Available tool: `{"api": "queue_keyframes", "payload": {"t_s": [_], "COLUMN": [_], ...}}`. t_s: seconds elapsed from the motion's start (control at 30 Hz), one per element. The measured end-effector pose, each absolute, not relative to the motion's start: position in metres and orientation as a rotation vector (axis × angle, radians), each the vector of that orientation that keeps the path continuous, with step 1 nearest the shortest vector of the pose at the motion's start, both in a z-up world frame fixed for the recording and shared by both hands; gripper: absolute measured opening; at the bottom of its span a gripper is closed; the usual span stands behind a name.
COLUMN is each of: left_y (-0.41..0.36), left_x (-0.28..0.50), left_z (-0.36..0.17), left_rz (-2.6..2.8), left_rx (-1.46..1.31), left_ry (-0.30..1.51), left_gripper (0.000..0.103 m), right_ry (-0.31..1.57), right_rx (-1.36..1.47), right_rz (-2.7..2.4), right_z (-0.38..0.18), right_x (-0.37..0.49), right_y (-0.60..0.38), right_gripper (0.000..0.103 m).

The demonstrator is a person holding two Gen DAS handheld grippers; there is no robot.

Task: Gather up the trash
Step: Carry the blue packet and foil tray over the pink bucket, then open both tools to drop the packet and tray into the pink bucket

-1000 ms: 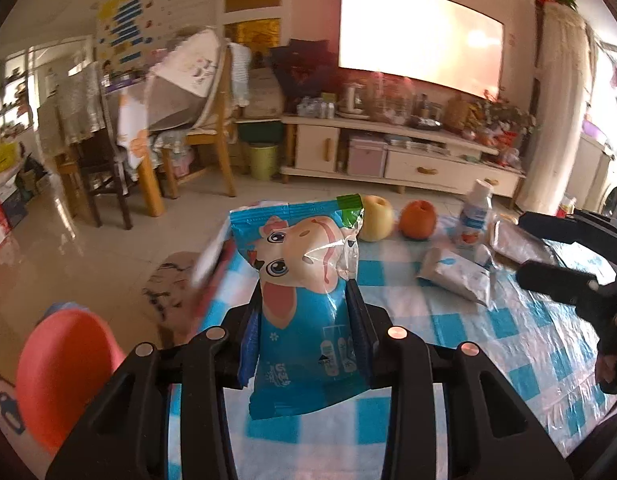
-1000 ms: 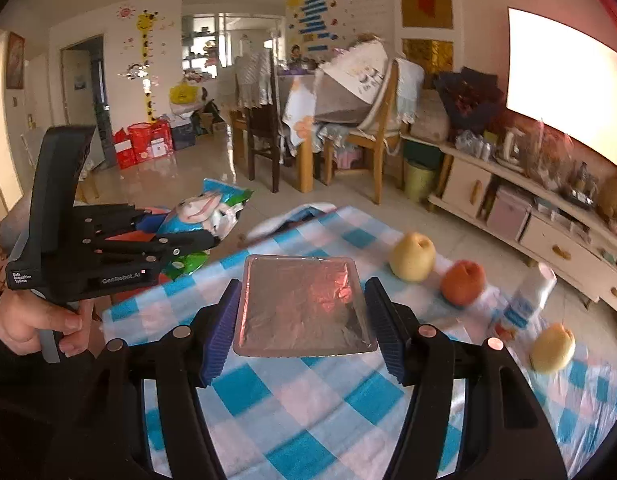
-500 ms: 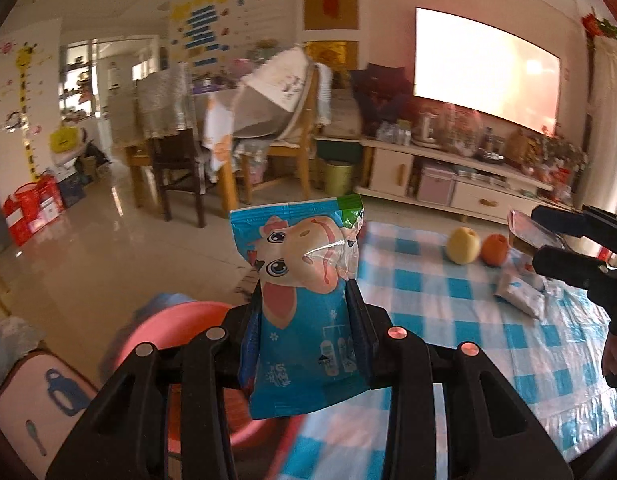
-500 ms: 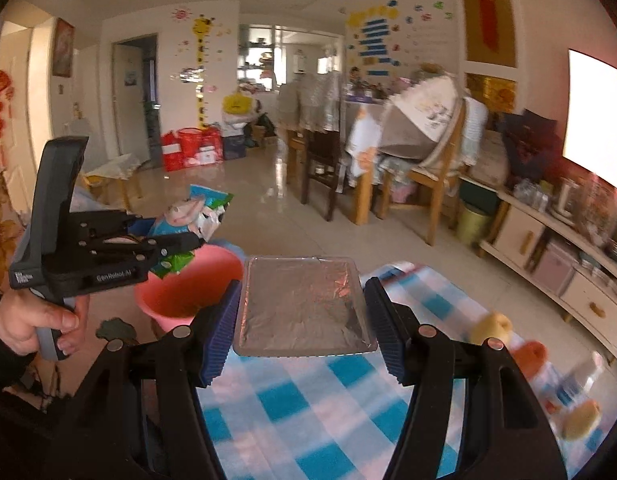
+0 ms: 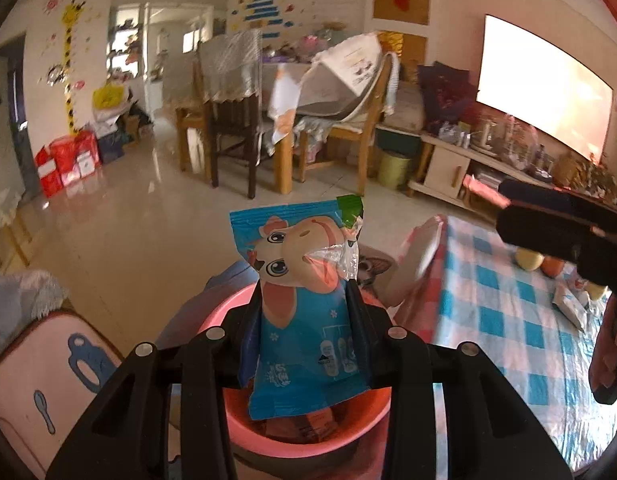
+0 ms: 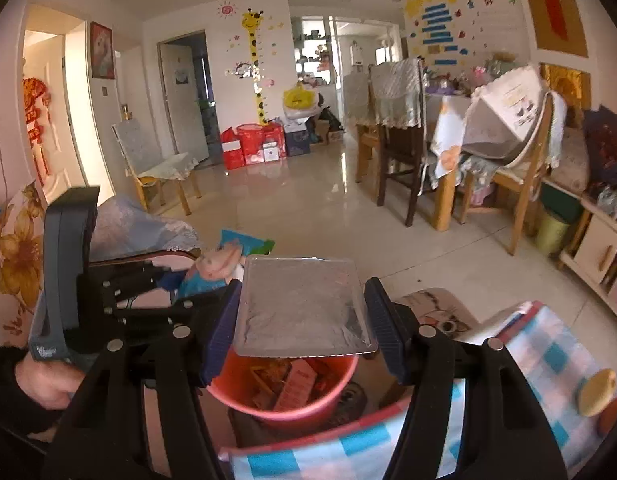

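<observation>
My left gripper is shut on a blue snack wrapper printed with a cartoon animal, and holds it upright over a pink bucket on the floor. My right gripper is shut on a flat silver foil packet, just above the same bucket, which holds several wrappers. From the right wrist, the left gripper with its blue wrapper shows at the left, a hand gripping its handle. The right gripper appears as a dark blurred shape at the right of the left wrist view.
A table with a blue checked cloth lies to the right, with fruit and white packets on it. A pink stool stands left of the bucket. Chairs and a low cabinet stand across the tiled floor.
Both grippers have swung left, away from the table, with their wrappers still held. The pink bucket has come under both of them.
</observation>
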State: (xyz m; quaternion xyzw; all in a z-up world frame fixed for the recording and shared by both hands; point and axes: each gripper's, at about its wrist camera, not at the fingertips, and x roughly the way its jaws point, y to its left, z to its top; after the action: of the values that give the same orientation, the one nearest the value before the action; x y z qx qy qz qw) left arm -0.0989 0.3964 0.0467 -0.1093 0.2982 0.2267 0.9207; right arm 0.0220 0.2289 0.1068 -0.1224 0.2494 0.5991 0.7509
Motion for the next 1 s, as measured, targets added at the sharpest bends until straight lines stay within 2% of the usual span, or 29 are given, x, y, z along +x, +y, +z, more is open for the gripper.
{"api": "queue_keyframes", "payload": {"t_s": [0.4,0.7,0.73,0.8,0.83,0.87,1.0], "left_y": [0.44,0.455,0.455,0.454,0.453,0.452,0.449], "left_x": [-0.085,-0.081,-0.08,-0.076,-0.076,-0.077,-0.08], "left_z": [-0.009,-0.022,-0.021,-0.017,-0.014,-0.01,0.002], "left_rz": [0.47,0.482,0.476,0.475,0.484,0.492,0.502], "left_rx": [-0.27,-0.293,-0.296,-0.293,-0.284,-0.276,-0.263], "left_ry": [0.701,0.719,0.719,0.717,0.706,0.692,0.67], "left_gripper": [0.039,0.041,0.042,0.057,0.069,0.072,0.072], "right_ry": [0.691,0.752,0.766,0.782,0.777,0.767,0.751], "right_rx": [-0.206,-0.145,-0.131,-0.121,-0.122,-0.124,-0.125], "right_rz": [1.356,1.346,1.344,1.321,1.305,1.294,1.277], "right_z": [0.057,0.041,0.039,0.039,0.039,0.04,0.044], "right_x": [0.027,0.042,0.043,0.047,0.048,0.047,0.046], "right_y": [0.302,0.306,0.306,0.306,0.305,0.303,0.298], "right_gripper": [0.063,0.064,0.065,0.068,0.073,0.077,0.078]}}
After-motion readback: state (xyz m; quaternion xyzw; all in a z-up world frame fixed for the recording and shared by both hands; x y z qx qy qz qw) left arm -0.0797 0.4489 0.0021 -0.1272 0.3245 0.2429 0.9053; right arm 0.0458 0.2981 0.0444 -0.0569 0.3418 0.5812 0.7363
